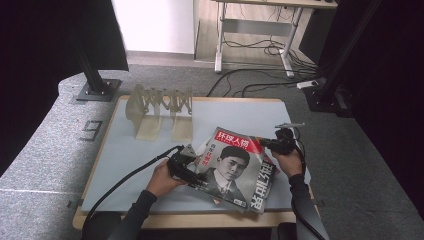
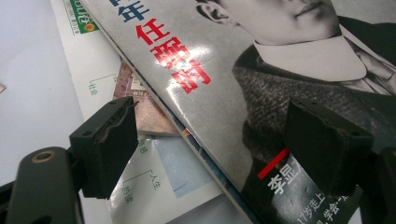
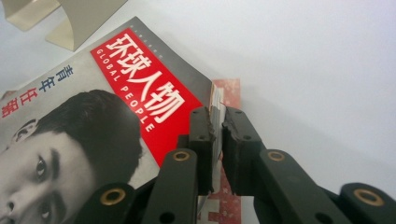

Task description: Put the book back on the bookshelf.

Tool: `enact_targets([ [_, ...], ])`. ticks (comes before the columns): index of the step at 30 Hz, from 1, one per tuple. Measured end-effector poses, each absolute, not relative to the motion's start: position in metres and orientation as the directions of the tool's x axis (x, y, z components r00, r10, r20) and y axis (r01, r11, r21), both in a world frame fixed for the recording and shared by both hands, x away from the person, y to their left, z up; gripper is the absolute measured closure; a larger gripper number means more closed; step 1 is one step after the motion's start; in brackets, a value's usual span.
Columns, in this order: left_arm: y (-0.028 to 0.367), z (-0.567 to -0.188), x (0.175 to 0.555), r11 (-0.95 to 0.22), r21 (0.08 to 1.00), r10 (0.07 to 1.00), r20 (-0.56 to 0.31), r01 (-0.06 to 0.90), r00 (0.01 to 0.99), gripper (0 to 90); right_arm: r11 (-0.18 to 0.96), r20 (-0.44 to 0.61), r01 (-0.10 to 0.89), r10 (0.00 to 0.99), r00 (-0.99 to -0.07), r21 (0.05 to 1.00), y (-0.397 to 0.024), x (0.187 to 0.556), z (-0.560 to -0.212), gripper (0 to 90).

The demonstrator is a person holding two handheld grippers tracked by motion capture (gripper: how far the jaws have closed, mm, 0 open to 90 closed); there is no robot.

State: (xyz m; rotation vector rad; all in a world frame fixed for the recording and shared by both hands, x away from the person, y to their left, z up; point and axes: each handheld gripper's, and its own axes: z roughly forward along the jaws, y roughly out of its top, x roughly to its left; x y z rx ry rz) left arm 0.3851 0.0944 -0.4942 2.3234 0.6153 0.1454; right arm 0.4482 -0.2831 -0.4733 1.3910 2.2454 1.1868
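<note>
A magazine (image 1: 235, 167) with a red title band and a black-and-white portrait on its cover is seen at the near right part of the table (image 1: 130, 150), on top of other magazines (image 1: 267, 185) that lie fanned out beneath it. The top right corner of the cover is clamped between the fingers (image 3: 205, 135) of the right gripper (image 1: 276, 144); in the right gripper view the two black fingers are pressed together on the page edges, and a red-patterned magazine (image 3: 229, 93) is seen just behind them. The cover is lifted slightly at that corner.

The left gripper (image 1: 192, 172) is held at the left edge of the same magazine. Its fingers (image 2: 109, 140) are spread wide: in the left gripper view one is placed over the lower magazines (image 2: 154, 182) and the other over the portrait cover, with the magazine's spine between them, and nothing is squeezed.

A pale folding rack (image 1: 160, 112) is stood at the far left of the table, well apart from the magazines.
</note>
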Motion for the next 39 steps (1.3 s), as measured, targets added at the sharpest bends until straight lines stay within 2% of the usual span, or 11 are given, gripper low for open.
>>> enact_targets([
  [5,0.094,-0.494,0.385,-0.63,0.673,0.468,-0.07,0.388,0.881,17.7,0.242,0.152,0.58,0.823,-0.547,0.777,-0.275,0.442,-0.459,84.2],
  [16,0.096,-0.494,0.397,-0.616,0.667,0.482,-0.101,0.419,0.87,15.9,0.256,0.122,0.48,0.771,-0.624,0.839,-0.259,0.428,-0.424,84.8],
  [26,0.094,-0.494,0.408,-0.591,0.673,0.472,-0.157,0.444,0.867,16.2,0.235,0.117,0.405,0.727,-0.677,0.884,-0.255,0.419,-0.399,84.8],
  [34,0.09,-0.498,0.415,-0.574,0.676,0.43,-0.232,0.463,0.873,16.5,0.23,0.107,0.365,0.699,-0.707,0.902,-0.251,0.415,-0.384,84.8],
  [39,0.087,-0.496,0.413,-0.595,0.672,0.42,-0.208,0.441,0.884,22.5,0.236,0.104,0.358,0.69,-0.716,0.903,-0.247,0.414,-0.38,84.8],
])
